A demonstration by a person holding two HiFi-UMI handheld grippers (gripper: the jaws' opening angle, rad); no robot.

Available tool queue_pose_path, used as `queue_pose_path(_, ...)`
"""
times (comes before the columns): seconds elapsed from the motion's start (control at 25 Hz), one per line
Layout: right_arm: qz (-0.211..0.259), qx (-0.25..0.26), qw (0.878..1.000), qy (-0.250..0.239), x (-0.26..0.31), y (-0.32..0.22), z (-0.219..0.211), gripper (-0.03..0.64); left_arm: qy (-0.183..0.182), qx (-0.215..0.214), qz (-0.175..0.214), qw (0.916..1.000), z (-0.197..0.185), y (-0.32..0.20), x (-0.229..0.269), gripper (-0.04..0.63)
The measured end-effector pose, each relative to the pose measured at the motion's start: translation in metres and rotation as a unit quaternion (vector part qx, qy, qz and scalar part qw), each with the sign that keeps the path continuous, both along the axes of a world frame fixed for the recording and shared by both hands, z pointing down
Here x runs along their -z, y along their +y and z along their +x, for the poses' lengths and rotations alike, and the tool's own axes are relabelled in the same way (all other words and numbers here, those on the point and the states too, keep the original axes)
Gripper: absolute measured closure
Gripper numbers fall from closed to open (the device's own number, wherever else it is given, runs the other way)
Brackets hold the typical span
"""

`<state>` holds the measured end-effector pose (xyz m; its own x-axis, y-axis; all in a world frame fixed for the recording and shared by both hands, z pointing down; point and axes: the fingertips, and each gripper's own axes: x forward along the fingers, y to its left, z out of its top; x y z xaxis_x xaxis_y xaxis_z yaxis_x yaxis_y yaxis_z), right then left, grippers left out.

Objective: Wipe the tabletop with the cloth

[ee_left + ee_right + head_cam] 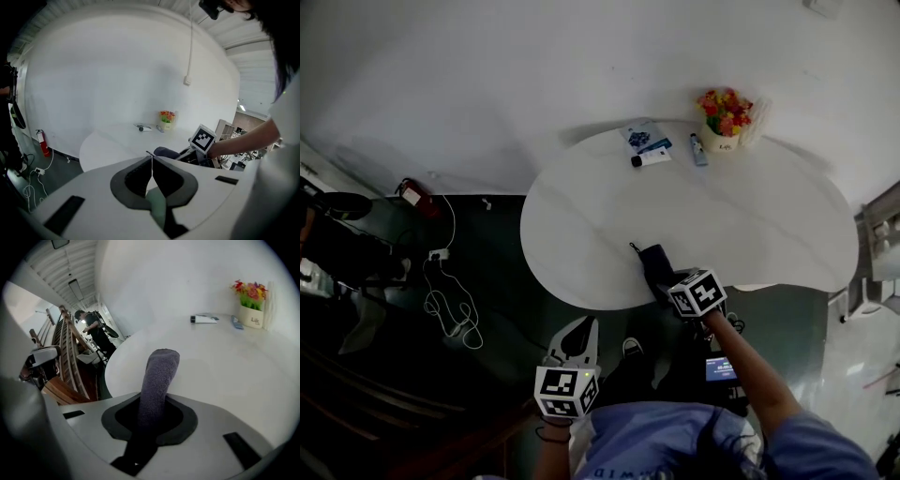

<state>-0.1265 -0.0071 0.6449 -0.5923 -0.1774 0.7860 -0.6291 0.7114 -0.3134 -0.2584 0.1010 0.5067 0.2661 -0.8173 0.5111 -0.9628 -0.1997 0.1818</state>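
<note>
A dark grey cloth (654, 263) (158, 376) sticks out from my right gripper (667, 286) (152, 401), which is shut on it at the near edge of the white rounded tabletop (750, 225) (225, 366). The cloth's free end rests over the table near its front rim. My left gripper (578, 339) (151, 166) hangs below the table's edge, over the dark floor, jaws shut with nothing between them. In the left gripper view the cloth (165, 152) and the right gripper's marker cube (204, 138) show ahead.
At the table's far side stand a pot of flowers (724, 118) (251, 305), a tube (652, 157), a small bottle (698, 150) and a blue packet (641, 136). Cables (450, 300) and a red extinguisher (414, 195) lie on the dark floor at left. A wall runs behind.
</note>
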Motion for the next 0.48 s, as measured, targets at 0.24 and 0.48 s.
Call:
queue_pose_path(0.24, -0.003, -0.07, 0.997, 0.01, -0.001, -0.024, 0.103, 0.545, 0.002, -0.05, 0.004, 0.9987, 0.069, -0.042, 0.007, 0.578)
queue_pose_path(0.48, 0.003, -0.146, 0.989, 0.022, 0.003, -0.05, 0.218, 0.545, 0.003, -0.115, 0.007, 0.9933, 0.154, -0.081, 0.013, 0.578)
